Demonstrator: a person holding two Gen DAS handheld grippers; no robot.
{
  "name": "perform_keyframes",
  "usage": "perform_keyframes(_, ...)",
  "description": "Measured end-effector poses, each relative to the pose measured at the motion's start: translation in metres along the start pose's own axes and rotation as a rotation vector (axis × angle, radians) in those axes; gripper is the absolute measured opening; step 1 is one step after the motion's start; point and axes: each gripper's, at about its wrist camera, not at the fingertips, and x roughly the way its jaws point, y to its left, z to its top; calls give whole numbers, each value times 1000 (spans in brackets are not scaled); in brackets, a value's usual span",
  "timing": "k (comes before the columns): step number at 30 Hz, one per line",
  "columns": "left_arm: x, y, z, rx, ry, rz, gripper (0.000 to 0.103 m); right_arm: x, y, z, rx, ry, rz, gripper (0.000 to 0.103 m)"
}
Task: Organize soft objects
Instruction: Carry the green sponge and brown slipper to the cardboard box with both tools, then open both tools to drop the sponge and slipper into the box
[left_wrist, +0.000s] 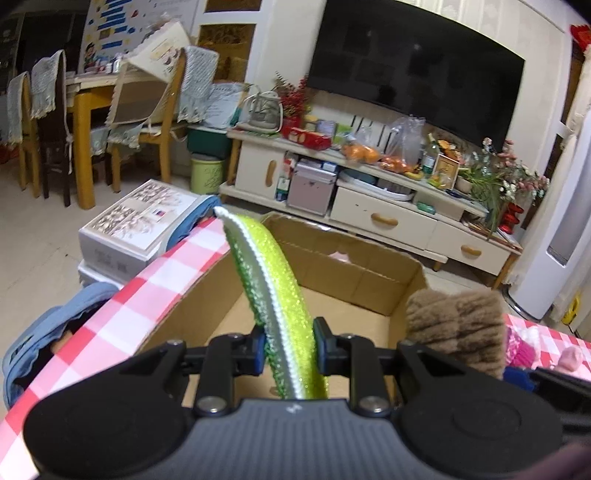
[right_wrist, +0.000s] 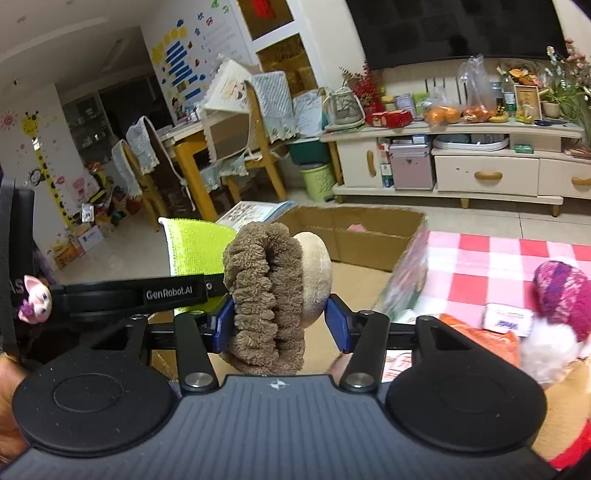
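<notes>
We hold two grippers above an open cardboard box (left_wrist: 354, 273) that stands against the edge of a table covered with a red-and-white checked cloth (left_wrist: 155, 280).

Left gripper (left_wrist: 289, 347): the jaws are pressed onto a lime-green cloth (left_wrist: 266, 273) with a white stitched edge. The cloth stands up out of the jaws and arches forward over the box interior, its free end toward the box's far left corner. In the right wrist view the same cloth (right_wrist: 195, 243) appears to the left, behind the left gripper's black body.

Right gripper (right_wrist: 280, 319): the blue fingers (right_wrist: 338, 321) pinch a brown plush item (right_wrist: 264, 291) with a ruffled, fleecy rim and a smooth beige rounded part at its right side (we cannot tell what kind of item it is). It sits upright between the jaws, over the box's near edge. In the left wrist view the plush (left_wrist: 456, 325) shows at the box's right near corner.

Box: the floor is mostly bare cardboard; a small pink item (left_wrist: 341, 255) lies near the far wall.

Tabletop, right of the box: a magenta-and-white plush (right_wrist: 557, 306), an orange item (right_wrist: 484, 339) and a small white packet (right_wrist: 508, 319) lie close together near the cloth's near edge. A small pink figurine (right_wrist: 35, 299) hangs at the left gripper's side.
</notes>
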Motion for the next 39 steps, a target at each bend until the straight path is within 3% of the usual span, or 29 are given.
perform_keyframes(5,-1,0,-1,9,1,23,41,3,16,-6,-27,26,-8,98)
perform_keyframes(13,-18,-21,-7,67,-58,25,92,-29,22,-10,-63,-39,-71,101)
perform_keyframes(15,-21,-29,-8,98,-69,15,99,-41,23,-12,-63,-62,-99,103)
perform_keyframes(20,-27,-52,-17,195,-81,-11,102,-61,19,-21,-81,-95,-173,103)
perform_keyframes(25,-28,-63,-24,221,-61,-36,102,-80,15,-32,-100,-108,-242,103)
perform_keyframes(39,-33,-96,-41,275,-39,-78,102,-105,-12,-46,-13,-131,-312,103)
